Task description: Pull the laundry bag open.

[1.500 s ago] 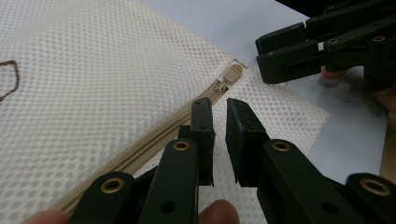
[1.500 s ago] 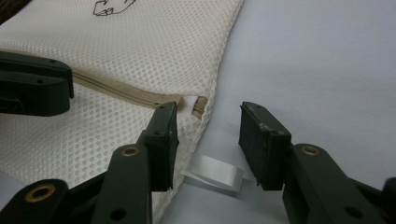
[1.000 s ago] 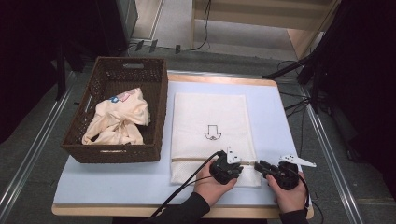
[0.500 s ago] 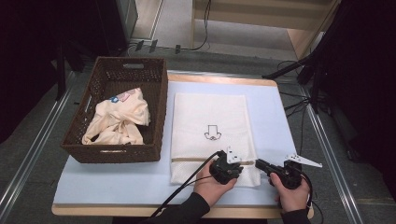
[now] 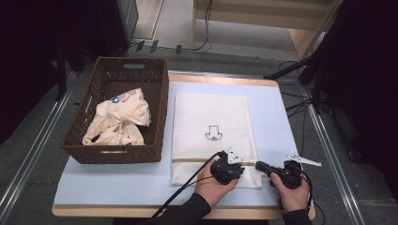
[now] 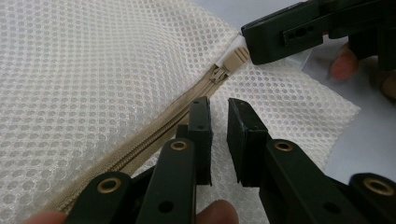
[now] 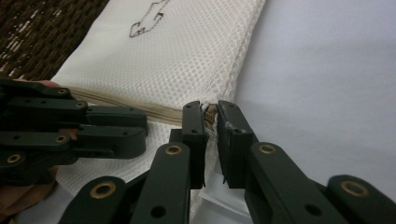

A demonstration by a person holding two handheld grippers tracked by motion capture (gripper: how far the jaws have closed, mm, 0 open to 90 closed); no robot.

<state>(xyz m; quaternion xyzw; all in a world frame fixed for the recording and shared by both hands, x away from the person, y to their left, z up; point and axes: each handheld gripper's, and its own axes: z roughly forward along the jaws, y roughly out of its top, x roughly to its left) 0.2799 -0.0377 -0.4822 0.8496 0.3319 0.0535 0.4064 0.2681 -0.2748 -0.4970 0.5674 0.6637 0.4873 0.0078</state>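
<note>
Mesh laundry bag point(image 5: 213, 136) lies zipped; the right gripper point(image 7: 211, 122) pinches the zipper pull point(image 6: 235, 59) at its five o'clock corner. Left gripper point(image 6: 218, 123), jaws nearly together, pins the zipper tape point(image 6: 154, 135). Unzipping and loading the basket's clothes point(image 5: 118, 123) seem left.

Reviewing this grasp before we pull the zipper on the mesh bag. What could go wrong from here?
1. The right gripper pinches only the small zipper pull at the edge of the mesh bag; the tab may slip out once pulled.
2. The left gripper is shut on the zipper tape close behind the slider, so it could block the slider's travel.
3. The bag lies loose on the table mat; if either grip is weak, it may drag or bunch rather than open.
</note>
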